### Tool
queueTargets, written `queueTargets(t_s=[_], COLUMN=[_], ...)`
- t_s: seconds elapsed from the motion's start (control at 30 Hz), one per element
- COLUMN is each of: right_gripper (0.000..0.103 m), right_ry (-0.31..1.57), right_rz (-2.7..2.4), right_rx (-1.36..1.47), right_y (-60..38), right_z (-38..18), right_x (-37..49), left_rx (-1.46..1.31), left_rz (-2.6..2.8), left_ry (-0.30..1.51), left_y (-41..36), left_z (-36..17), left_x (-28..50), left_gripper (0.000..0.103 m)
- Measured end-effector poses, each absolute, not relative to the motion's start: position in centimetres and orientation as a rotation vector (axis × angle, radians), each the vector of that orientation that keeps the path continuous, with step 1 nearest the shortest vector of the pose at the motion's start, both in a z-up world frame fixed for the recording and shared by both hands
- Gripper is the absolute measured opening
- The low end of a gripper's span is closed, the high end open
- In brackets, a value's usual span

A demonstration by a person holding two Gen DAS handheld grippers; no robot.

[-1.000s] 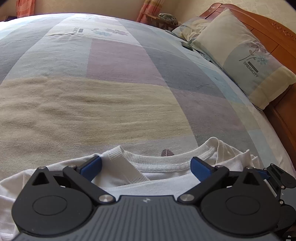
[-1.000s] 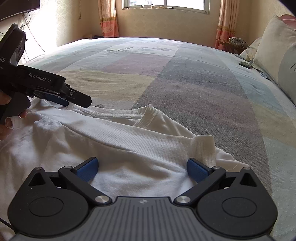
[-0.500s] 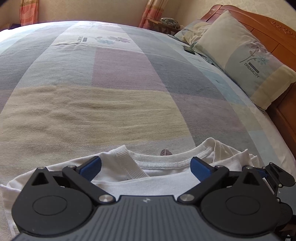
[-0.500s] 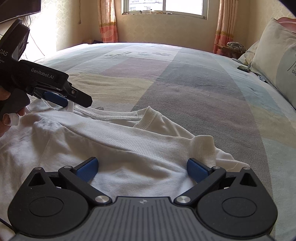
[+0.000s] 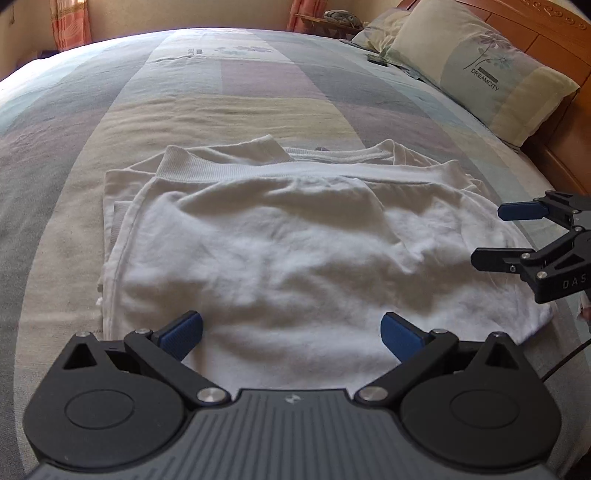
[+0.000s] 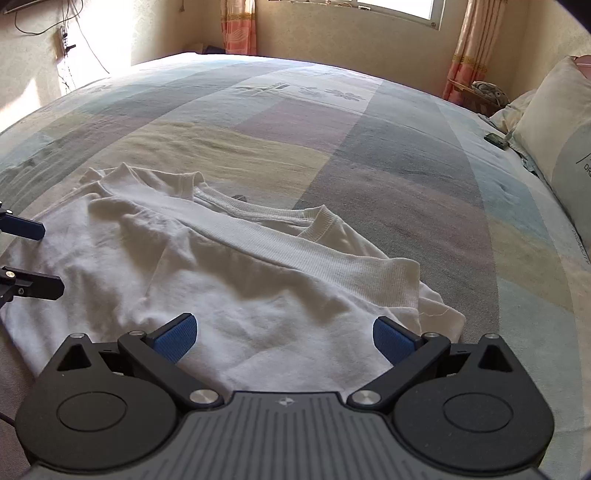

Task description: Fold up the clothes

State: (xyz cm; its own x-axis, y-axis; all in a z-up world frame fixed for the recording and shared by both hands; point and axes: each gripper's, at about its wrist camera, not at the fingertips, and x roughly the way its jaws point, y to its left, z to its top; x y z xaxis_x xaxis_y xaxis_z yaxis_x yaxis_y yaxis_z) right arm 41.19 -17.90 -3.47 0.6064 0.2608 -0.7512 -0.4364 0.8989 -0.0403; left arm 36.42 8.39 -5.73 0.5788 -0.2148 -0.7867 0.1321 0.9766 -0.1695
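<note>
Lying on bed: a white shirt [image 5: 295, 251], folded over itself into a rough rectangle, spread on the patchwork bedspread [image 5: 236, 107] near the gripper cameras.

Shirt layers: the lower hem band is laid across the upper part, just short of the ribbed collar [image 5: 332, 153], which peeks out on the far side. A folded sleeve edge shows at the shirt's left in the left wrist view. The top surface is wrinkled, not smoothed.

Left gripper [image 5: 291, 330]: jaws spread wide, nothing between them. Its blue pads [image 5: 181, 334] sit over the near edge of the shirt; whether they touch the cloth cannot be told.

Right gripper [image 6: 284, 334]: jaws also wide apart and holding nothing, placed over the near right part of the shirt, close to its right corner [image 6: 439, 314].

Grippers to each other: in the left wrist view the right gripper [image 5: 495, 232] shows at the right edge, over the shirt's right side, fingers apart. In the right wrist view the left gripper [image 6: 40, 258] pokes in at the left edge, over the shirt's left side, also parted.

Far right: a pillow [image 5: 480, 70] printed DREAMCITY leans against a wooden headboard [image 5: 546, 29], well apart from the shirt.

Far end: curtains [image 6: 472, 40] and a window [image 6: 391, 7] behind the bed.
</note>
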Motion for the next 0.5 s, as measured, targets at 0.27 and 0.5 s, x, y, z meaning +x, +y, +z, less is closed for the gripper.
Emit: queueTargets(t_s=[0.27,0.5], right_gripper=[0.103,0.103], right_ry=[0.951,0.867], right_rz=[0.371,0.353], right_rx=[-0.102,-0.126], right_y=[-19.8,-19.1], right_z=[-5.0,-2.8], right_x=[36.1,32.9], left_rx=[-0.059,0.094], left_rz=[-0.206,-0.24], left_ry=[0.894,0.798], left_y=[7.9,6.3], left_z=[-4.2,-2.4], left_x=[33.7,31.9], left_gripper=[0.102,0.102])
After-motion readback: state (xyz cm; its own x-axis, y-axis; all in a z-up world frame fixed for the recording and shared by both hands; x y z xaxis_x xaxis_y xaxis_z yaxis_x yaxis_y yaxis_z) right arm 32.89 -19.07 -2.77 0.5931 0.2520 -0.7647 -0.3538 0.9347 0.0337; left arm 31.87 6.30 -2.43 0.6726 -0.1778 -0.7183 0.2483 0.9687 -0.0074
